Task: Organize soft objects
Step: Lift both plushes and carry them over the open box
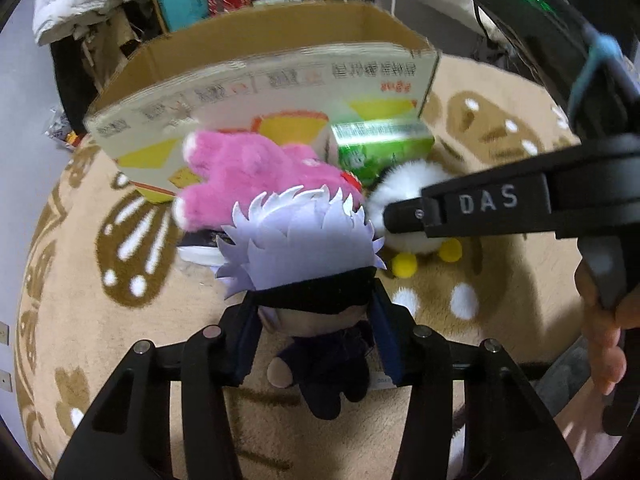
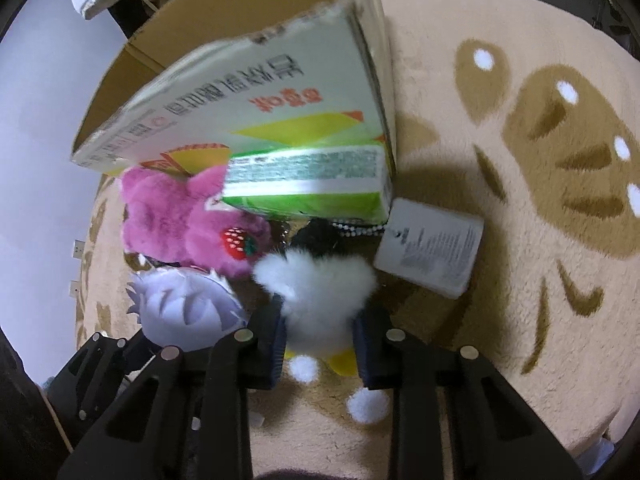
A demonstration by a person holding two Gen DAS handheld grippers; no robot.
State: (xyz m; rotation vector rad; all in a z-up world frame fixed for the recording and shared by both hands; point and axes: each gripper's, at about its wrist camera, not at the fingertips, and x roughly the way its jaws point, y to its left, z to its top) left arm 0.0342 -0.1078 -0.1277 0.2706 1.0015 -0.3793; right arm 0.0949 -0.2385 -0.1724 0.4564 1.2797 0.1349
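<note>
Plainly "DAS" marks the right gripper [image 1: 384, 216]; carton [image 1: 280, 80] print unreadable.

Cardboard box [image 1: 256, 80] print motion-blurred, unreadable; box interior unseen; card [image 2: 432, 254] text too small.

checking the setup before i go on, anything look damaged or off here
The cardboard box has a ragged, torn top edge near its corner. Nothing else stands out.

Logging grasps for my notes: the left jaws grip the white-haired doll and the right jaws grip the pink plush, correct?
Not quite. The right gripper grips the white fluffy plush, as the right wrist view shows; the pink plush lies untouched. The left gripper does hold the white-haired doll.
</note>
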